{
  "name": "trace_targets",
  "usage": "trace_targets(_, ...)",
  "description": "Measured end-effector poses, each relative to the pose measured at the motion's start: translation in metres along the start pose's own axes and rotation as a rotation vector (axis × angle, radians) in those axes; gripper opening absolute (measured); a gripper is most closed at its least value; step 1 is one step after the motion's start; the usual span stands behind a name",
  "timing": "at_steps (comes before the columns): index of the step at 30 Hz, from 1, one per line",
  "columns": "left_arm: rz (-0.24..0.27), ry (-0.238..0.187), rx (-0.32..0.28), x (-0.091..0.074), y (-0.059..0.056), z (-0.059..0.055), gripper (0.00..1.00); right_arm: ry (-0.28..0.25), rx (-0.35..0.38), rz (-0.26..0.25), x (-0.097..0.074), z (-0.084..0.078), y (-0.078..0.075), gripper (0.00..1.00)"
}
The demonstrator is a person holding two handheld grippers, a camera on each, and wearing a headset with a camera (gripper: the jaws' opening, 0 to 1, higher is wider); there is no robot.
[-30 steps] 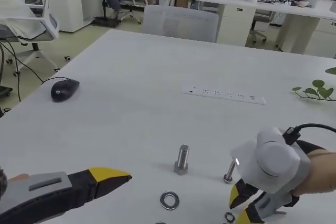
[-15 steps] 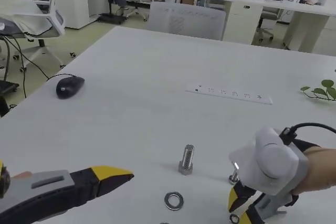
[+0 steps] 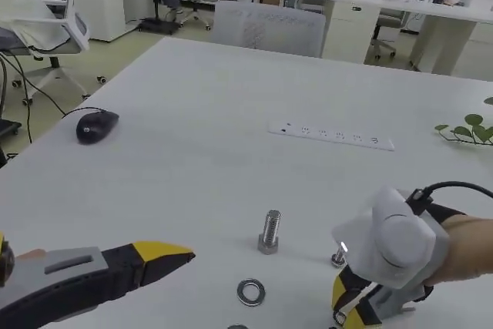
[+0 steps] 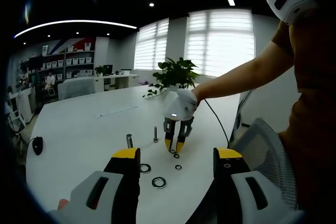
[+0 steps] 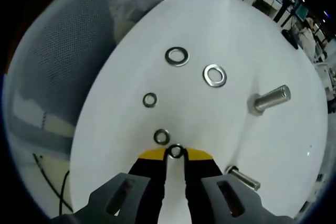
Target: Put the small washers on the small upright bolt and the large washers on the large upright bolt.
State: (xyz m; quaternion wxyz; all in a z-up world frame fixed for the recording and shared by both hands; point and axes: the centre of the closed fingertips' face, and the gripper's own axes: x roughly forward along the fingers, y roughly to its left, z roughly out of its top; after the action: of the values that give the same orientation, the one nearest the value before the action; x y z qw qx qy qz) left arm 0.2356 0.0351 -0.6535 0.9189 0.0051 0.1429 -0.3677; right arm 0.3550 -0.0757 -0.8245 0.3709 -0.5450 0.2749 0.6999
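At near table (image 3: pixel 192 167) edge, L side of head view, left gripper (image 4: pixel 177 155) hovers w/ jaws spread wide, nothing btwn them. Near R, right gripper (image 5: pixel 176 155) points down at tabletop, jaws almost closed, small washer (image 5: pixel 176 151) pinched at the yellow tips.

Just ahead of those tips in right gripper view lies 2nd small washer (image 5: pixel 161 137), flat on table. 3rd small washer (image 5: pixel 150 99) sits further on, apart. Beyond them are 2 large washers, one (image 5: pixel 177 56) near the other (image 5: pixel 214 75), not touching, both flat.

Mid-table: large bolt (image 3: pixel 269 233) stands upright on its head, btwn the two grippers in head view. Small bolt (image 3: pixel 339 256) is upright to its R, just beside right gripper's body.

Further back: white power strip (image 3: pixel 331 136) lies across table centre, dark mouse (image 3: pixel 96 125) w/ cable to far L, plant leaves (image 3: pixel 466 129) at R edge. Grey chair (image 3: pixel 266 32) stands at far side of table.
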Motion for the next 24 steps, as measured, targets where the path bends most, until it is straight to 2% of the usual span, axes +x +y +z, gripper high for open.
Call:
trace_targets(8,0.001,0.000,0.002,-0.001,-0.001,0.000,0.55,0.014,0.053,-0.024,-0.001,-0.001,-0.002,0.12)
trace_targets(11,0.001,0.004,0.002,-0.002,-0.001,0.000,0.55,0.013,0.074,-0.013,-0.003,-0.002,-0.001,0.12)
trace_targets(18,-0.004,0.011,0.005,-0.001,-0.002,-0.002,0.55,-0.014,0.115,-0.048,-0.021,-0.003,-0.007,0.12)
trace_targets(24,-0.018,0.009,0.010,0.003,-0.005,-0.001,0.55,-0.022,0.155,-0.084,-0.043,-0.010,-0.014,0.12)
